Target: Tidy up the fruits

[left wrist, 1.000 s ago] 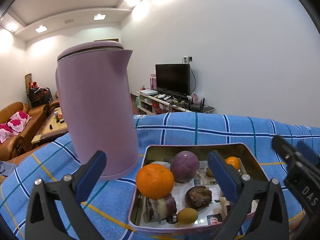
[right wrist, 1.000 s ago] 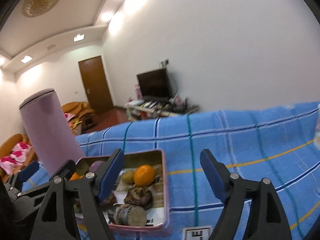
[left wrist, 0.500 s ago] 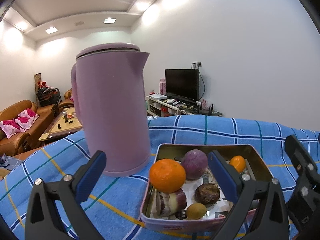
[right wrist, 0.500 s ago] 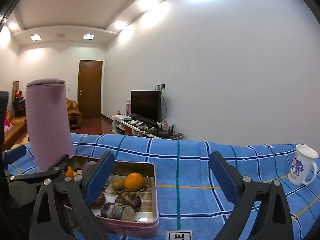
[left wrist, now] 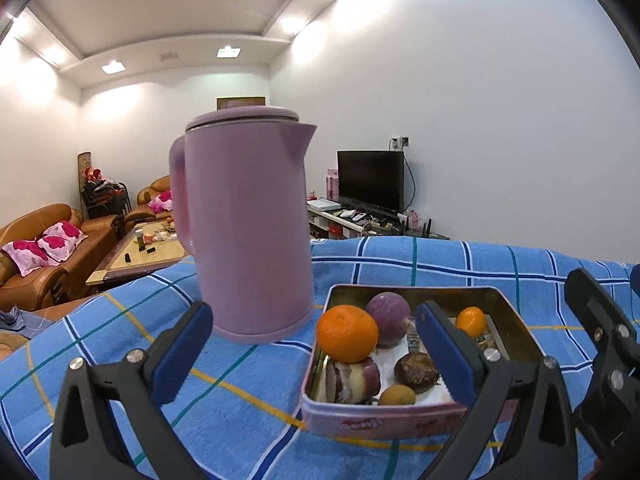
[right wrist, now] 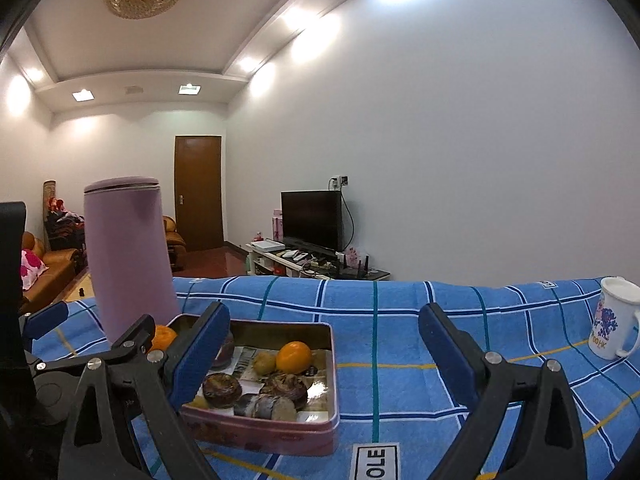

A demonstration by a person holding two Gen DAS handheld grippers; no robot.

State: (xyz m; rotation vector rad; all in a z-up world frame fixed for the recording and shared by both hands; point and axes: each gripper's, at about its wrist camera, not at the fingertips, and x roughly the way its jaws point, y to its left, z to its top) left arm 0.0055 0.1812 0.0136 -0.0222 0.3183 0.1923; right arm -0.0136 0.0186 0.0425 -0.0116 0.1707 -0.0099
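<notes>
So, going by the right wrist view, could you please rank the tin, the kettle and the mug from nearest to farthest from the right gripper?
1. Tin: just ahead, left of the right gripper.
2. Kettle: behind the tin, far left.
3. Mug: far right; roughly as far as the kettle, too close to call.

Counted in the tin: two oranges, one purple round fruit, two brown scaly fruits, one small yellow-green fruit, one cut cane piece. Beside it, one kettle; near the counter's right edge, one mug.
</notes>
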